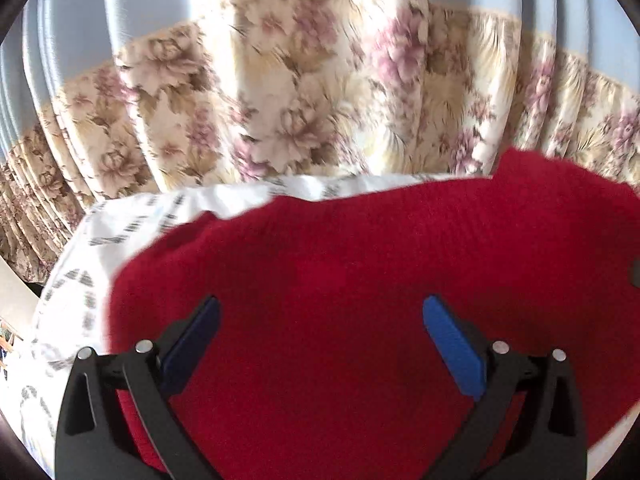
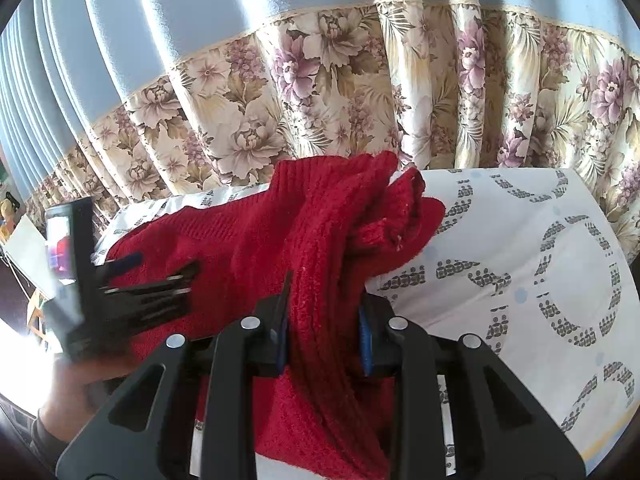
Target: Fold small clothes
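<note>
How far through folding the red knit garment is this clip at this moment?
Partly done: the red knit garment lies spread on the patterned white sheet. In hand: the right tongs pinch a bunched fold of it, raised off the sheet. The left tongs hang wide open over the flat part, gripping nothing. Left: laying that fold over and smoothing it.

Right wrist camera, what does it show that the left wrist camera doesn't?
Only the right wrist view shows the right gripper clamped on a bunched fold of the red knitted garment, the left gripper seen from the side, and the hand holding it. Only the left wrist view shows the left gripper's blue pads spread wide with nothing between them, above flat red knit. Both show the garment, the white patterned sheet and the floral curtain.
</note>
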Demonstrator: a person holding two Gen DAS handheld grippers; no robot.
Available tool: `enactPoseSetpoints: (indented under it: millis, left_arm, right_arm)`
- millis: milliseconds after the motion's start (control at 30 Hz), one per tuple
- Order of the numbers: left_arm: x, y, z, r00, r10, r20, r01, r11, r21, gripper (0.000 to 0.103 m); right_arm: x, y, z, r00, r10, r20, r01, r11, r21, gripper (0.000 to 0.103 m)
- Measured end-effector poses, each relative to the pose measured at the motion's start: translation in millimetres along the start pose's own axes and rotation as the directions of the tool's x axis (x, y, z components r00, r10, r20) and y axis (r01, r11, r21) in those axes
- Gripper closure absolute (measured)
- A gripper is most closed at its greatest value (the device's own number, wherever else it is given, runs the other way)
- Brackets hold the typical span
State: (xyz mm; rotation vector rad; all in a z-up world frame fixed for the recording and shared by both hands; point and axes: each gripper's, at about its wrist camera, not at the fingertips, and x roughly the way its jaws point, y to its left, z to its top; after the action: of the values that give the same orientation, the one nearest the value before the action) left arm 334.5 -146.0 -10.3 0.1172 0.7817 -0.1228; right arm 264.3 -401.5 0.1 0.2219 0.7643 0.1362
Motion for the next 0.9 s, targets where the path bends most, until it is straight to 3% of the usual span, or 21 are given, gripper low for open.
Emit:
enactPoseSetpoints:
  millis: [200, 400, 667, 900]
  left_arm:
    - [-27.0, 58.1, -3.9, 0.997, 0.071, 0.025, -0.069, 0.995, -0.067, 0.001]
    - [-36.7, 86.5, 0.8, 0.997, 0.072, 0.027, -0.069, 0.993, -0.098, 0.001]
    - [-55.1, 119.2, 7.6, 0.999, 0.003, 0.035, 0.002, 0.989, -0.148, 0.001]
    - [-56.9, 146.1, 7.3, 0.999, -0.037, 0.038, 0.044, 0.98, -0.192, 0.001]
  right_arm:
    - [-0.6, 4.0, 1.6, 1.0, -0.017, 0.008, 0.017, 1.0, -0.014, 0.076]
    - [5.3, 14.0, 6.0, 0.999, -0.047, 0.0, 0.047, 0.999, 0.012, 0.076]
    - [16.1, 54.5, 19.5, 0.98, -0.196, 0.037, 0.197, 0.98, 0.001, 0.076]
    - [29.5, 88.7, 29.6, 0.963, -0.263, 0.063, 0.266, 0.963, -0.041, 0.076]
